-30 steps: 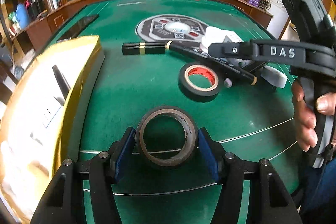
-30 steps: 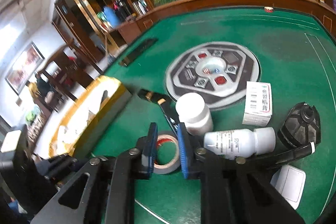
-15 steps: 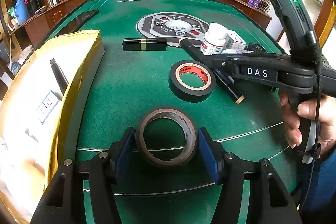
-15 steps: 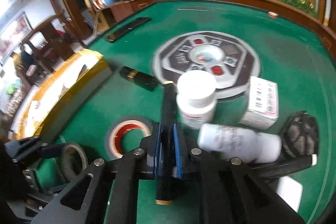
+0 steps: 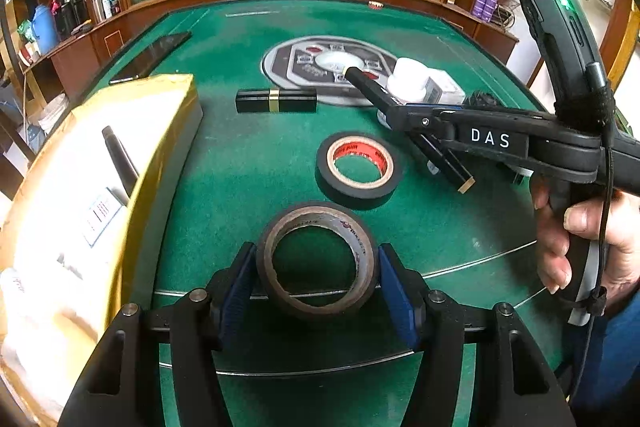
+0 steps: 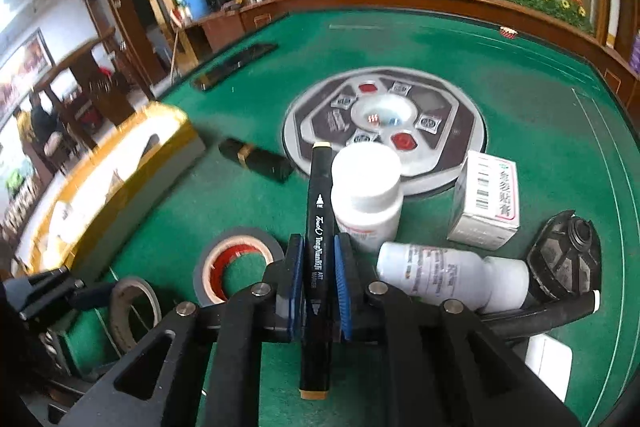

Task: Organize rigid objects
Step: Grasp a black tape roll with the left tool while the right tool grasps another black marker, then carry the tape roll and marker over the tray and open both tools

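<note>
The right hand-held gripper point(image 6: 317, 277) is clamped on a black marker point(image 6: 319, 227); the left hand-held gripper point(image 5: 316, 277) on a brown tape roll point(image 5: 318, 259). Open green tabletop point(image 5: 248, 163) lies left of the black tape roll point(image 5: 359, 165). Only the right view shows the lying bottle point(image 6: 452, 277).

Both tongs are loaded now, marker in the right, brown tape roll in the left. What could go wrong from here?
1. The right tongs pinch the black marker near its middle with both ends sticking out; swinging it could clip the upright white bottle right beside it.
2. The left tongs hold the brown tape roll only at its curved sides, so it could twist or slip out on the way to the gold box.
</note>
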{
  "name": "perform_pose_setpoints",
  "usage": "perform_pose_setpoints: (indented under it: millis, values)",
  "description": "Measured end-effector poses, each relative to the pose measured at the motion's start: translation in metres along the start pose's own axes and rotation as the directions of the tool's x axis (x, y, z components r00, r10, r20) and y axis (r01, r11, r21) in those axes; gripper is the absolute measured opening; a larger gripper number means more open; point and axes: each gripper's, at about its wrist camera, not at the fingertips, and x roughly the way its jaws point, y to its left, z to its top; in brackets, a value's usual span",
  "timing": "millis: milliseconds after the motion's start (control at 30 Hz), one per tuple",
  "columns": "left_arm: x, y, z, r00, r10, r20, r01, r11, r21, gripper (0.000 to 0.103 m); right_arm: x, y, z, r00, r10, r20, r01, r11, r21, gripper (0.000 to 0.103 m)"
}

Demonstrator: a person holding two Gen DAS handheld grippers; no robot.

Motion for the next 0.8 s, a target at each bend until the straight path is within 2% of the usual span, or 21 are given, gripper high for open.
perform_pose_setpoints:
  millis: [267,533,700,800]
  values:
    - [-0.020,0.008,0.009,0.998,0.007,0.057,-0.005,1.000,-0.025,0.064,-0.007,0.002,0.006,0.995,0.089,0.041,-0.091,0.995,0.040,0.014]
    - [-0.041,0.022,0.016,0.994,0.009,0.108,-0.003,0.998,-0.058,0.064,-0.008,0.006,0.006,0.991,0.123,0.047,-0.125,0.991,0.049,0.014]
    - [-0.058,0.044,0.020,0.989,0.028,0.148,-0.012,0.995,-0.103,0.064,-0.009,0.009,0.006,0.987,0.151,0.047,-0.153,0.987,0.053,0.014]
    - [-0.068,0.062,0.020,0.985,0.053,0.163,-0.029,0.989,-0.142,0.064,-0.011,0.014,0.007,0.972,0.229,0.052,-0.233,0.970,0.075,0.014]
